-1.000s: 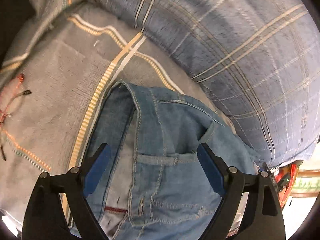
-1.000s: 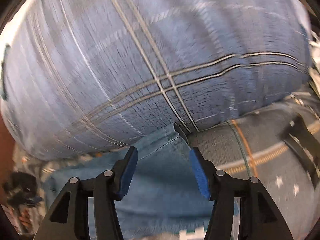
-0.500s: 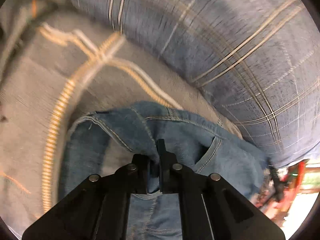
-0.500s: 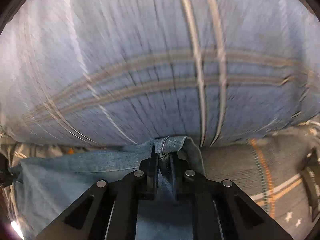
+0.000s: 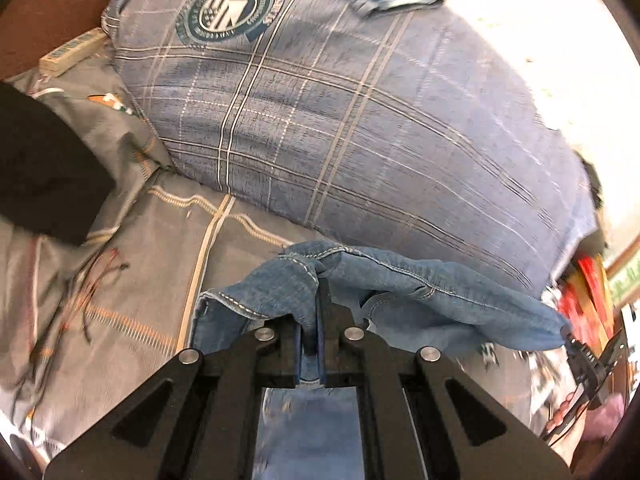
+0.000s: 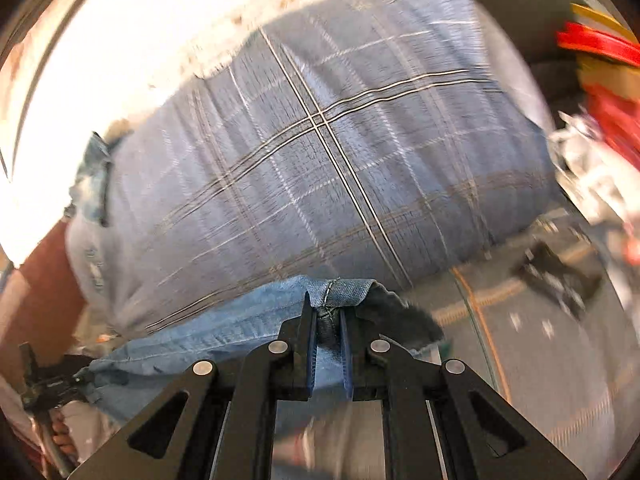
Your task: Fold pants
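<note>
The blue denim pants (image 5: pixel 440 296) hang lifted over the grey bed sheet (image 5: pixel 132 248), stretched between both grippers. My left gripper (image 5: pixel 310 320) is shut on a bunched fold of the waistband. In the right wrist view my right gripper (image 6: pixel 326 316) is shut on the other end of the denim (image 6: pixel 224 336), at a stitched seam. At the far right of the left wrist view the right gripper (image 5: pixel 576 344) shows small, pinching the cloth's far corner. The left gripper (image 6: pixel 52 384) shows at the lower left edge of the right wrist view.
A big blue plaid pillow (image 5: pixel 360 120) with a round crest lies just beyond the pants. A dark cloth (image 5: pixel 44 160) sits at the left, a small box (image 5: pixel 72 50) by the headboard, red items (image 5: pixel 588 292) at the right. A black object (image 6: pixel 556 276) lies on the sheet.
Both grippers went from open to shut on the pants, then rose and pulled back. The denim has come up off the sheet and now hangs between them; more of the pillow shows.
</note>
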A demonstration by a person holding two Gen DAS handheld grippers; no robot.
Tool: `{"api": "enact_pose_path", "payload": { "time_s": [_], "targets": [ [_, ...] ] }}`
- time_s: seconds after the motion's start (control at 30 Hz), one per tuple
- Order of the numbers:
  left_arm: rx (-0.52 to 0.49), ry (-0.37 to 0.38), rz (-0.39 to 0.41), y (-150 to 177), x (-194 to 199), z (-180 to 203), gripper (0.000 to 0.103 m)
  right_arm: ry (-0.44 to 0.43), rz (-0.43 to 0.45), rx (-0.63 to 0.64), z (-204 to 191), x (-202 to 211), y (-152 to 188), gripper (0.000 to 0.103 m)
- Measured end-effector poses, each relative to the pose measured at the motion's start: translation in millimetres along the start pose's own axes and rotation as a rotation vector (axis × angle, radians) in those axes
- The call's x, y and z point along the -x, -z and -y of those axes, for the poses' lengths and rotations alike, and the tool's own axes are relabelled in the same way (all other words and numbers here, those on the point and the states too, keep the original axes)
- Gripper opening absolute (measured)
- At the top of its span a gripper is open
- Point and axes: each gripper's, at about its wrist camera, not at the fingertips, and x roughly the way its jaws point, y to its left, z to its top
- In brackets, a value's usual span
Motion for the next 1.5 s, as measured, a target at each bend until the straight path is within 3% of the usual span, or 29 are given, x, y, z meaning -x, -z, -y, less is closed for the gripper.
{"api": "enact_pose_path", "payload": {
  "time_s": [0.13, 0.3, 0.4, 0.5, 0.63, 0.7, 0.73, 0.77, 0.83, 0.9, 1.0, 1.13, 1.2, 1.23, 1.27, 1.3, 1.33, 1.4, 1.5],
  "targets": [
    [-0.018, 0.033, -0.04, 49, 12, -9, 0.003, -0.001, -0.004, -0.064, 24, 60, 54, 0.009],
    [0.017, -0.009, -0.255, 123, -25, -39, 0.003, 0.133, -0.128, -0.119, 56, 94, 140, 0.009],
    [0.092, -0.005, -0.334, 134, -38, -53, 0.003, 0.224, -0.257, -0.137, 74, 77, 181, 0.01],
    [0.118, 0.059, -0.328, 126, -16, -59, 0.008, 0.239, -0.272, -0.144, 73, 82, 190, 0.016],
    [0.158, 0.12, -0.286, 115, 24, -71, 0.026, 0.259, -0.194, -0.098, 59, 118, 177, 0.034],
    [0.213, 0.154, -0.232, 106, 38, -77, 0.053, 0.257, -0.16, -0.097, 57, 130, 171, 0.049],
    [0.233, 0.164, -0.215, 106, 39, -79, 0.072, 0.255, -0.142, -0.111, 58, 135, 168, 0.06],
    [0.254, 0.177, -0.189, 101, 37, -80, 0.077, 0.248, -0.134, -0.133, 60, 135, 165, 0.062],
    [0.28, 0.169, -0.197, 95, 22, -80, 0.077, 0.233, -0.144, -0.166, 62, 128, 159, 0.062],
    [0.331, 0.188, -0.254, 96, 1, -86, 0.077, 0.207, -0.167, -0.207, 68, 114, 157, 0.062],
    [0.406, 0.21, -0.285, 97, -16, -97, 0.077, 0.225, -0.191, -0.233, 76, 100, 159, 0.062],
    [0.476, 0.268, -0.334, 102, -29, -101, 0.077, 0.182, -0.22, -0.291, 89, 89, 165, 0.062],
    [0.461, 0.292, -0.366, 102, -35, -92, 0.076, 0.144, -0.227, -0.298, 90, 83, 166, 0.052],
    [0.428, 0.293, -0.378, 99, -40, -83, 0.063, 0.128, -0.239, -0.275, 87, 79, 166, 0.029],
    [0.404, 0.289, -0.386, 97, -44, -78, 0.033, 0.128, -0.25, -0.253, 84, 75, 165, 0.006],
    [0.365, 0.279, -0.405, 93, -50, -69, 0.016, 0.126, -0.267, -0.218, 79, 70, 163, 0.004],
    [0.33, 0.277, -0.425, 88, -55, -61, 0.006, 0.137, -0.272, -0.187, 74, 66, 160, 0.004],
    [0.271, 0.254, -0.412, 70, -56, -44, 0.005, 0.156, -0.26, -0.144, 64, 62, 148, 0.003],
    [0.157, 0.3, -0.288, 34, -22, -13, 0.005, 0.118, -0.134, -0.124, 44, 84, 109, 0.003]
  ]
}}
